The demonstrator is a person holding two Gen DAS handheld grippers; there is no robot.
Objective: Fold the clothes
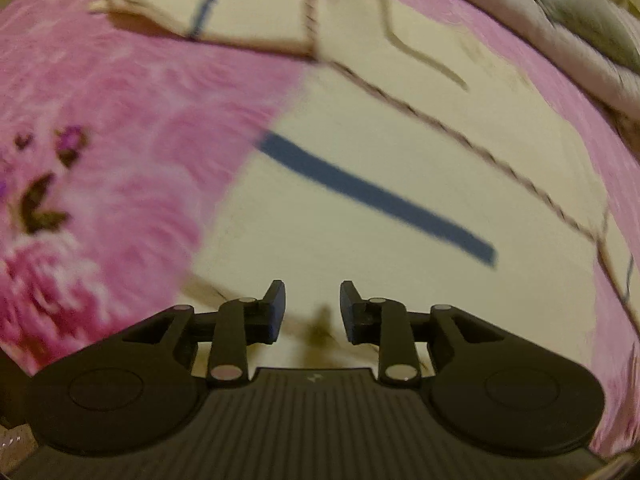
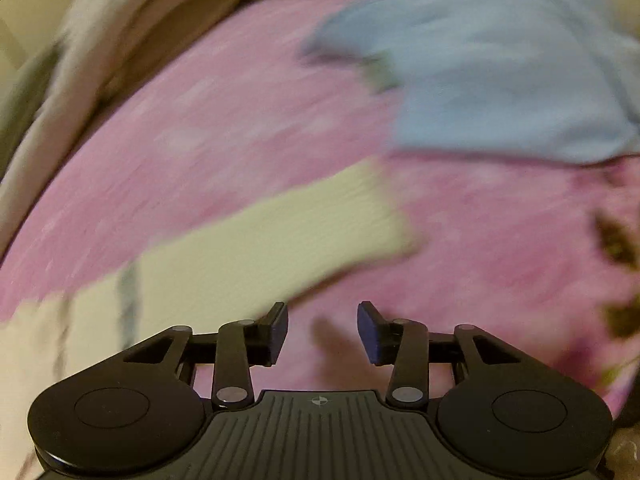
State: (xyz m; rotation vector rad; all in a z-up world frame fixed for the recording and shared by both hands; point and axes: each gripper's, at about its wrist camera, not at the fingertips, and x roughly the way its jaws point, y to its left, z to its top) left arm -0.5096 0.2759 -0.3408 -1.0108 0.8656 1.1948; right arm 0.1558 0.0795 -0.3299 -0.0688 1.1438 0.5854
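Pink floral bedspread, cream garment

The left gripper hangs over the cream garment, pointed forward along it, its two dark fingers standing apart with a clear gap between the pads and nothing caught in that gap. Its body sits level, both linkage arms spread evenly to either side. The right gripper hovers just off the edge of the same cream garment, to that garment's right, fingers likewise parted and a little wider than the left pair, gripping nothing. Its left finger lies nearest the cloth's edge; whether it touches is unclear through the blur.
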